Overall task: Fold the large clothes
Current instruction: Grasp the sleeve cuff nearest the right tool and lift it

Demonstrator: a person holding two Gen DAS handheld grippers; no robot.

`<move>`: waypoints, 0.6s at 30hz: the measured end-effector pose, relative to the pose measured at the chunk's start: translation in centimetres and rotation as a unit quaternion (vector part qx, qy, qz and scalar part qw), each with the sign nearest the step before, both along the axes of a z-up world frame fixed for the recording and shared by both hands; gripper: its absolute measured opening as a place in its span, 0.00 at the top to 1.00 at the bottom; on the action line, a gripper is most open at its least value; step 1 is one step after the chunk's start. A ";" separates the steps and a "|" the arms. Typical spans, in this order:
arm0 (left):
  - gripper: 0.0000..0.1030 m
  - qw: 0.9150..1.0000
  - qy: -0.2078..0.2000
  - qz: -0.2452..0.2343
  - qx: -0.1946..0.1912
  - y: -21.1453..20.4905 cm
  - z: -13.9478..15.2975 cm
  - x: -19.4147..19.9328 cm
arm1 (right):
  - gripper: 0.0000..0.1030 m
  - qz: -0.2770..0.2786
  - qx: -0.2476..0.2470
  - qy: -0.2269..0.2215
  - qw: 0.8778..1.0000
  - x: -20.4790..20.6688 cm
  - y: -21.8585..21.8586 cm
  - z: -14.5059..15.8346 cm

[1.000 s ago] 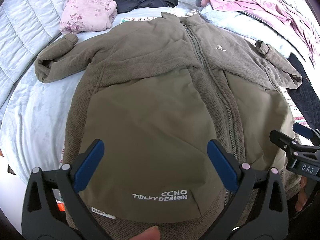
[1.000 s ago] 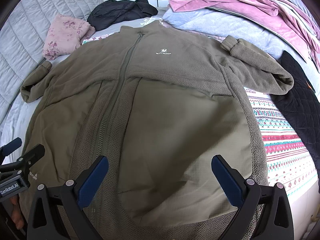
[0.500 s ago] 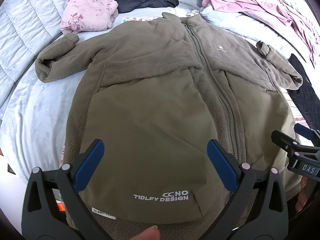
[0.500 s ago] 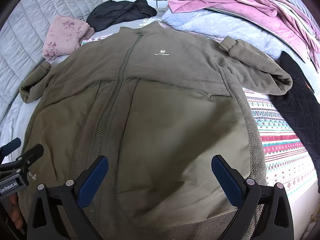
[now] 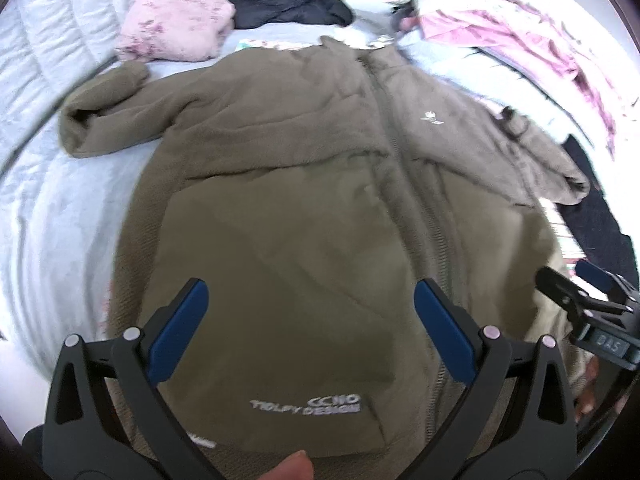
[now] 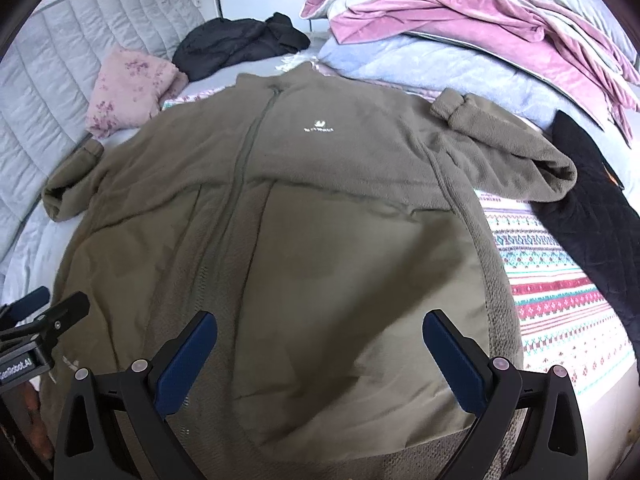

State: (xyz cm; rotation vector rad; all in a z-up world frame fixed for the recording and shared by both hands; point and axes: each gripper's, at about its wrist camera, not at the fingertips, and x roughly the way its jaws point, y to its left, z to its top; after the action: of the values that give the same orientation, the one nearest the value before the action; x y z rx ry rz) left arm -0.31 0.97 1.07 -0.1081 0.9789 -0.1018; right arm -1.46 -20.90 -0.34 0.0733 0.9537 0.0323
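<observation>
1. I see the olive fleece jacket [image 5: 304,216] spread flat on the bed [image 5: 52,216], zipped, sleeves folded inward.
2. My left gripper [image 5: 310,312] hovers over its hem (jaws wide apart, empty).
3. My right gripper [image 6: 320,344] likewise, jaws apart.

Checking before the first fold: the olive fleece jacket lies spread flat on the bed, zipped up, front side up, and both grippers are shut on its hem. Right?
Not quite. Both wrist views show the left gripper and right gripper open, holding nothing, above the olive fleece jacket. It does lie flat, zipped, front up, on the bed.
</observation>
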 end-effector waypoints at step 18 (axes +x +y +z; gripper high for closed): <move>0.01 0.995 -0.020 -0.090 -0.044 -1.2 3.4 5.2 | 0.02 -0.036 -0.045 -0.018 0.998 14.4 -13.8 1.7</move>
State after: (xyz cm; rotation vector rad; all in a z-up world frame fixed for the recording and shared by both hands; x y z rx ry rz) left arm 4.91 -0.20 4.48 -0.0981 0.9431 -0.3108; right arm 12.96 -34.70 1.37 0.0234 0.9149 -0.0752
